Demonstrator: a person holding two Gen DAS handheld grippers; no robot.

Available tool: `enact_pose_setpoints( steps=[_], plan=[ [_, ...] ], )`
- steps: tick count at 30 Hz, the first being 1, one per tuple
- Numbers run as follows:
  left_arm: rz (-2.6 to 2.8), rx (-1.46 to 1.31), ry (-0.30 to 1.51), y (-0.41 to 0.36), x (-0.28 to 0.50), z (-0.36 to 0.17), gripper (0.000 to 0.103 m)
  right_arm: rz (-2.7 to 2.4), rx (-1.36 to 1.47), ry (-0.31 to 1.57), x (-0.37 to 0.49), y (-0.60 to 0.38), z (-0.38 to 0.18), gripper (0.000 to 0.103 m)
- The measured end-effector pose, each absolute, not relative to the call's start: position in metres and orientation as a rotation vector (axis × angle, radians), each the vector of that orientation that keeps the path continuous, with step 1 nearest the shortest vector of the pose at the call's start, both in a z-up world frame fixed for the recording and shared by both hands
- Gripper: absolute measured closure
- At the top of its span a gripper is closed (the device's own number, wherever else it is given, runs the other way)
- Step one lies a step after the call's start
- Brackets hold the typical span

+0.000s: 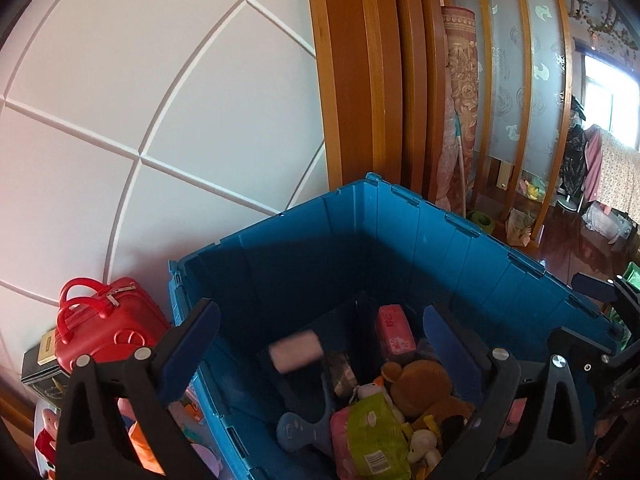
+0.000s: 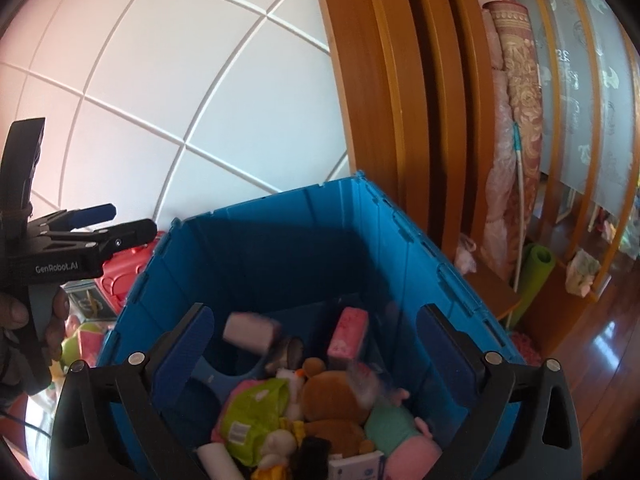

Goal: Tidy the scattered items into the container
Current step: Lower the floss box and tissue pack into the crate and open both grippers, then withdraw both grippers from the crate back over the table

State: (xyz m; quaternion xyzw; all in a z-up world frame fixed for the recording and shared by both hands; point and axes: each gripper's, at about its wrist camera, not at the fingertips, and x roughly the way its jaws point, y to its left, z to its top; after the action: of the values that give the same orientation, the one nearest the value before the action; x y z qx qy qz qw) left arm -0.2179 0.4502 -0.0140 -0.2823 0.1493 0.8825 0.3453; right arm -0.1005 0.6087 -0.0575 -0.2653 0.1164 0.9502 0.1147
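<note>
Left tool (image 1: 320,354): spread, empty
Right tool (image 2: 316,354): spread, empty
Blue bin (image 1: 460,248): rigid walls
Brown plush bear (image 1: 424,384): likely light, soft; pinch mid-body

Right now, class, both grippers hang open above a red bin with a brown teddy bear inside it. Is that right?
Not quite: the bin is blue, as both wrist views show. The rest holds: the left gripper and right gripper hang open above it, brown teddy bear inside.
</note>
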Motion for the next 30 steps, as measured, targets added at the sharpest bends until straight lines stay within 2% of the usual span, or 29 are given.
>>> enact_pose_setpoints(
  steps=[10,20,30],
  plan=[
    [2.354,-0.763,0.346,0.4,-0.199,-0.012,0.0,2.863,-0.785,0.275,-0.095,0.568,-0.041,0.0],
    [2.472,-0.777,0.405,0.351,-0.17,-0.014,0.0,2.95,-0.787,0.199,-0.084,0.515,-0.021,0.0],
    [2.527,-0.854,0.345,0.28,-0.166,-0.026,0.0,3.02,-0.831,0.134,-0.082,0.449,-0.012,0.0]
  ],
)
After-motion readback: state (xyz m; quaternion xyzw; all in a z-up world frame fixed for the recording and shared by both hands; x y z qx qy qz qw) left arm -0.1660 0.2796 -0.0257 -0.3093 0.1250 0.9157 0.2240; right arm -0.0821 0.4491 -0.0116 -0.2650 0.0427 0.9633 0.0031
